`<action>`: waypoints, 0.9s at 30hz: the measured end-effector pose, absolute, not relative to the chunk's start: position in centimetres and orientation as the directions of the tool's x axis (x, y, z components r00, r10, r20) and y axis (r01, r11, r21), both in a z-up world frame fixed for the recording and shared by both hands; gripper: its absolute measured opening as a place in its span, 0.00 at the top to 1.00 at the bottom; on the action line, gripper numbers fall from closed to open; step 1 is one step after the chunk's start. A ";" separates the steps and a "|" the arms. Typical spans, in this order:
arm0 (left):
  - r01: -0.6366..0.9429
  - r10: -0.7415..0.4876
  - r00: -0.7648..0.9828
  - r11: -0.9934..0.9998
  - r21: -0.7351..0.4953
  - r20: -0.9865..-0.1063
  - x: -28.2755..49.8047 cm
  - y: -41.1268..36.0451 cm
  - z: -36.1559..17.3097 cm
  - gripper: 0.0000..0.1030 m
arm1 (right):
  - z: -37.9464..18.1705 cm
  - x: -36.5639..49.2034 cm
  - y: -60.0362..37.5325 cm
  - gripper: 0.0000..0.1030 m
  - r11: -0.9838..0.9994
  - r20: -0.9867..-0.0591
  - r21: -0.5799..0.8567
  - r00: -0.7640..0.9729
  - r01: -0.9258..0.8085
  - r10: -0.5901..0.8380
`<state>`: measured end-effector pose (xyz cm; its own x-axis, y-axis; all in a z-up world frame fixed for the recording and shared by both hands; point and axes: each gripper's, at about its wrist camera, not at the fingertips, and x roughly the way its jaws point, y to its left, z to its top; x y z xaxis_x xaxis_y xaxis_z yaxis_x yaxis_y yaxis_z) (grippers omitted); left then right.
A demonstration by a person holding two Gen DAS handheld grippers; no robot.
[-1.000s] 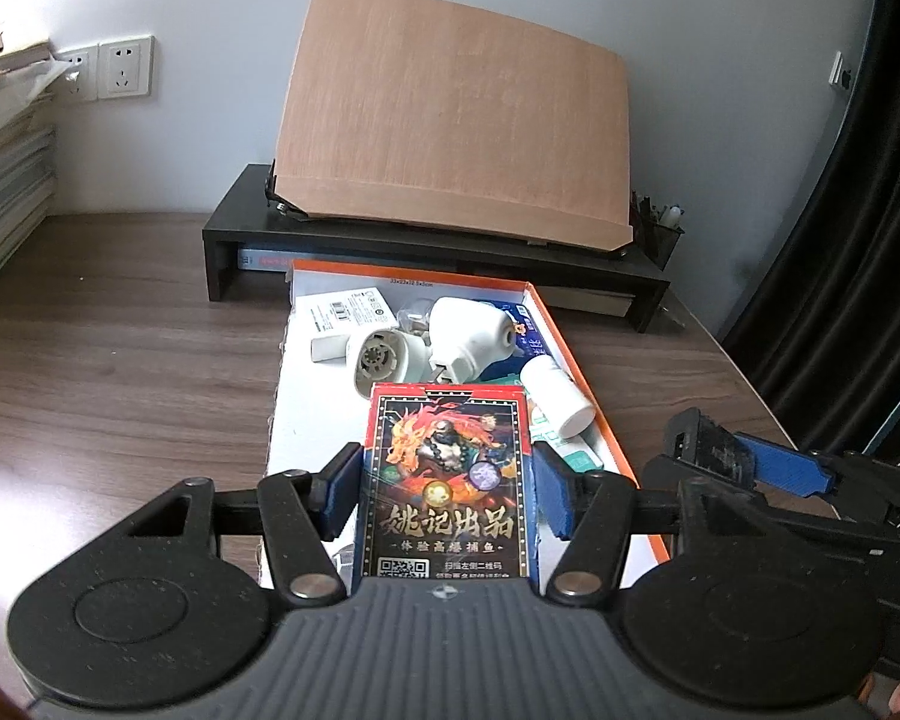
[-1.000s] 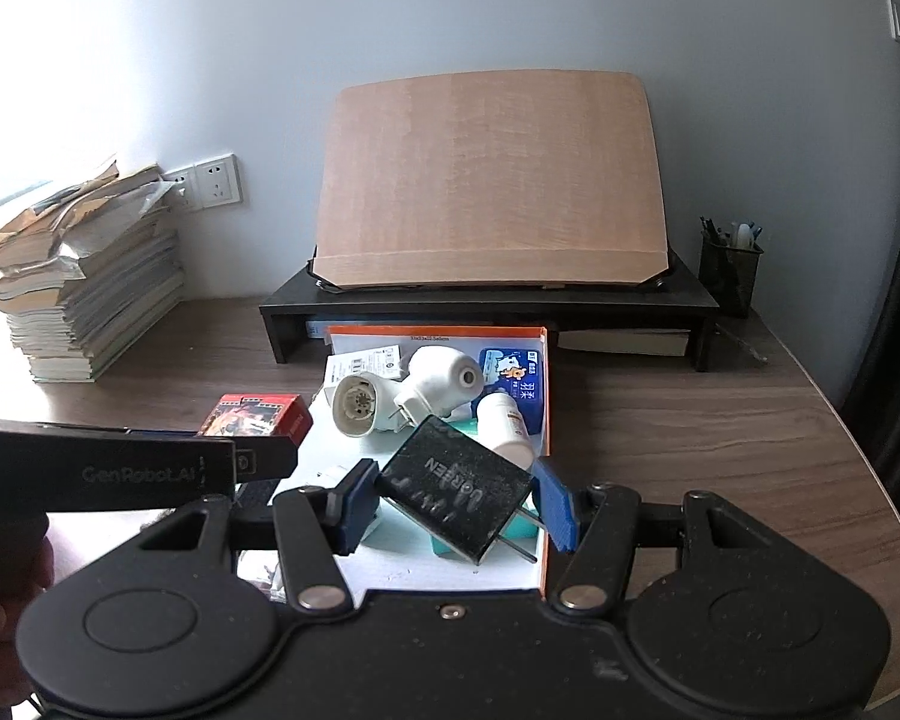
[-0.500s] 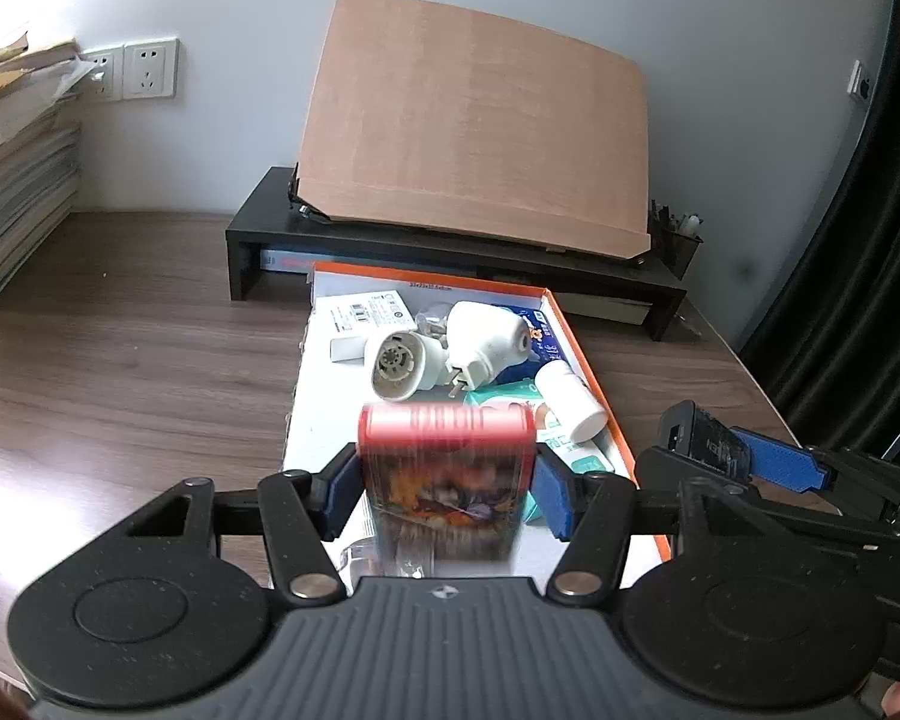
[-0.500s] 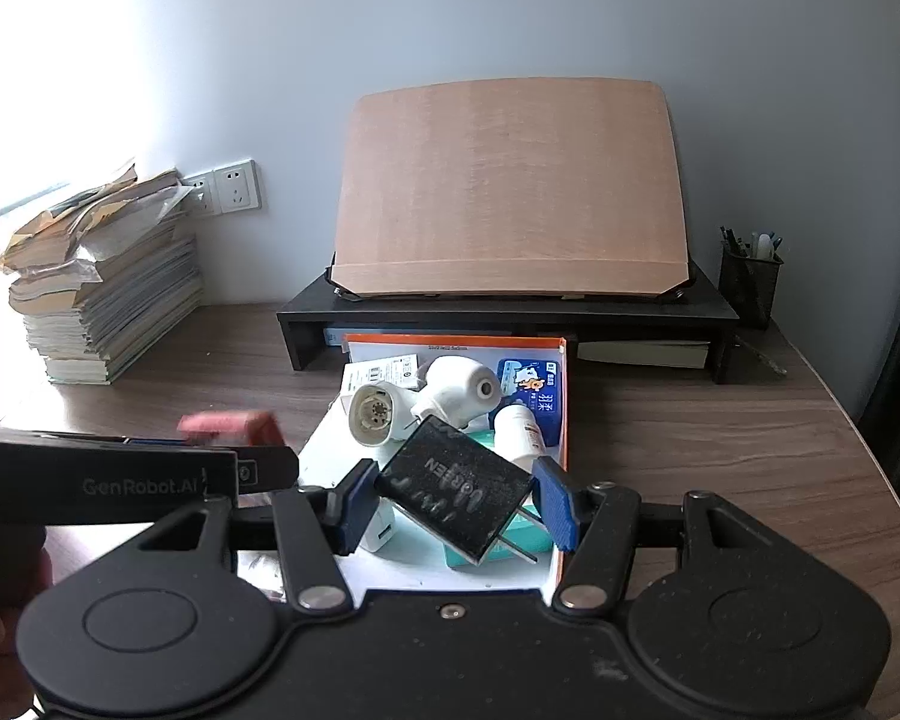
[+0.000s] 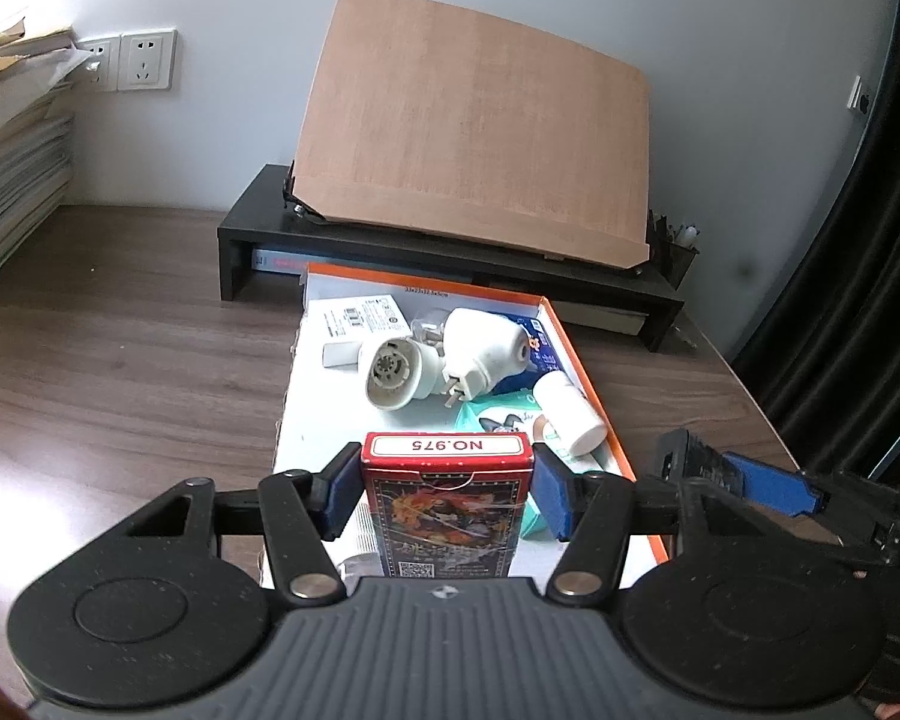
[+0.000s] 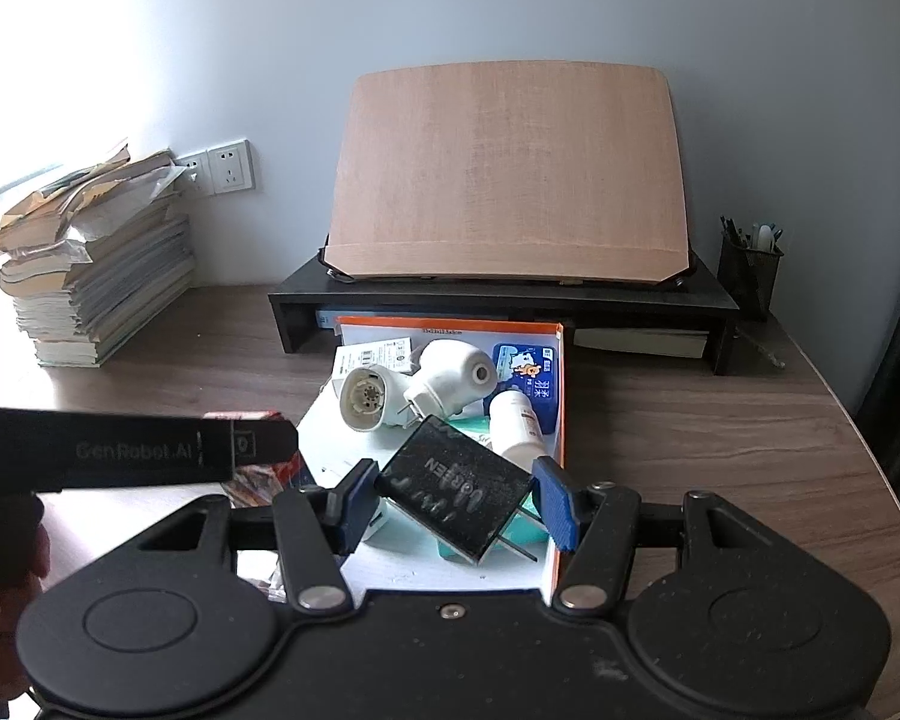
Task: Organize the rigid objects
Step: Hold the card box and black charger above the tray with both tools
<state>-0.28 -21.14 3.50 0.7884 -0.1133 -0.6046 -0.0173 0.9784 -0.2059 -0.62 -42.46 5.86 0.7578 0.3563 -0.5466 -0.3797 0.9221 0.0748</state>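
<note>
My left gripper [image 5: 446, 480] is shut on a red playing-card box [image 5: 447, 504]. The box stands tilted between the blue pads with its red end flap facing up. It hangs over the near end of a shallow white box with an orange rim [image 5: 576, 360]. Two white plug-in devices [image 5: 396, 375] and a white bottle [image 5: 570, 414] lie in that box. My right gripper [image 6: 455, 495] is shut on a black charger plug [image 6: 450, 474], held askew with its prongs pointing down to the right. It is above the near end of the same orange-rimmed box [image 6: 561, 396].
Behind the box a wooden board [image 6: 510, 168] leans on a black riser [image 6: 510, 300]. A stack of papers [image 6: 96, 288] fills the back left, and a pen cup [image 6: 747, 270] stands at the back right. The brown desk [image 5: 120, 372] ends at a dark curtain [image 5: 858, 240].
The card box pivoted between the left pads: its picture face showed before, and now its red end flap faces up. The right gripper and the charger have hardly moved.
</note>
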 end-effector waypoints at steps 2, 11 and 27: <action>-0.016 -0.114 0.789 0.979 -0.206 -0.603 -0.1 -21.0 3.6 0.43 | 5.8 -0.5 -42.4 0.34 0.923 -0.548 0.074 0.758 -0.378 0.354; 0.000 -0.116 0.794 0.982 -0.190 -0.597 1.3 -21.2 3.9 0.43 | 5.5 0.2 -42.0 0.34 0.922 -0.551 0.071 0.756 -0.380 0.354; 0.025 -0.129 0.801 0.983 -0.184 -0.584 3.2 -21.7 4.4 0.43 | 5.1 1.0 -41.7 0.34 0.923 -0.564 0.072 0.747 -0.379 0.350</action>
